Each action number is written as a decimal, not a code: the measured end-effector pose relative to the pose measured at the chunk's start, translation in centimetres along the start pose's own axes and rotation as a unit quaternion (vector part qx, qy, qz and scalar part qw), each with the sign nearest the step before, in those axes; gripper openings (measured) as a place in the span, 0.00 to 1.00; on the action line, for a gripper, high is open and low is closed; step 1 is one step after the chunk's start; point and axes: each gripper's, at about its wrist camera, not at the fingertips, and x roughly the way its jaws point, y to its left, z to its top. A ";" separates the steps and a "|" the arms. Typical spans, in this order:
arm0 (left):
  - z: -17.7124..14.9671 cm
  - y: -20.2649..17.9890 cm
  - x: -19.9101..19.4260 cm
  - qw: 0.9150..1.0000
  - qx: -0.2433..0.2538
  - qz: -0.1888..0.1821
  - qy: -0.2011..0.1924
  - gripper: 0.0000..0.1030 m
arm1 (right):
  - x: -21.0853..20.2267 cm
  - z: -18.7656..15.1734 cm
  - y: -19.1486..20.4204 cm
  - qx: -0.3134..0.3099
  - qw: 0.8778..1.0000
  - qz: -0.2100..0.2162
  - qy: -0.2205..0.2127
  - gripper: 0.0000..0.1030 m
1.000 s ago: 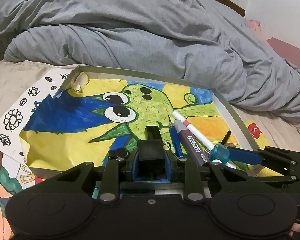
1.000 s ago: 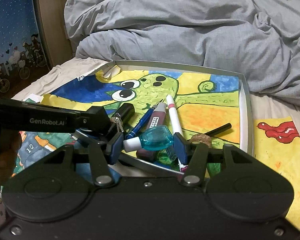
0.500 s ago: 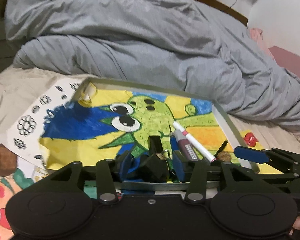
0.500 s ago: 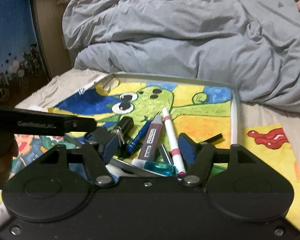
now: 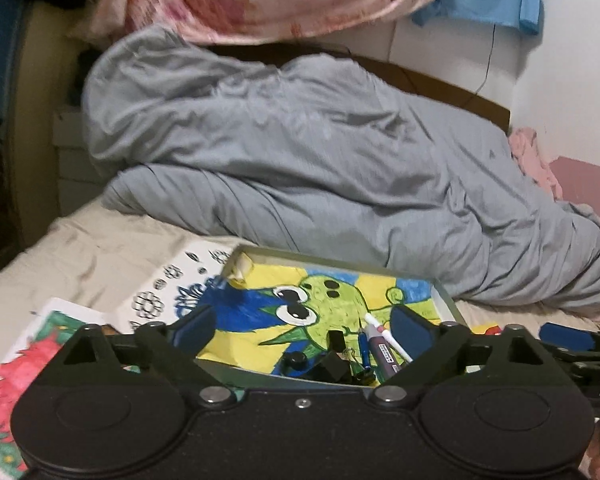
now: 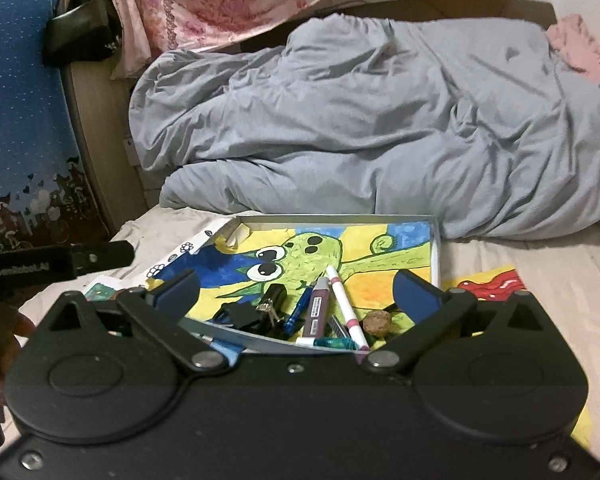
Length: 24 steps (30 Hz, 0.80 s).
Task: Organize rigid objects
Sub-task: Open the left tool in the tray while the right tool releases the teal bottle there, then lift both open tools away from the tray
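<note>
The left claw (image 5: 302, 326) has just been spreading its jaws and now stands wide, nothing between the pads; the right claw (image 6: 296, 284) has likewise just been opening and holds nothing. Both hang above the near edge of the shallow tray (image 6: 436, 248) on the bed, and the small things lie in a heap just ahead of and below the fingertips.

Taken from the right claw's left finger across to its right: a black clip (image 6: 240, 314) with a small bunch of keys (image 6: 270, 308) touching it, a blue pen (image 6: 300, 310), a purple marker (image 6: 317, 308), a white pen (image 6: 346, 306) with a pink band, a teal bottle (image 6: 332, 343) lying along the near wall, and a cork (image 6: 378, 322) close to the right finger.

All look light and stiff. The pens are smooth and round, so they will likely roll or slip; a hold across the middle of the barrel suits them. The bottle seems slick plastic, best taken across its flat body. The cork should grip easily. The keys may dangle and drag their neighbours.
</note>
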 end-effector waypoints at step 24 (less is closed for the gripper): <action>-6.8 -1.5 -13.7 0.998 0.004 0.056 -0.019 0.99 | -12.9 -5.1 1.0 -0.008 0.999 -0.038 -0.001 1.00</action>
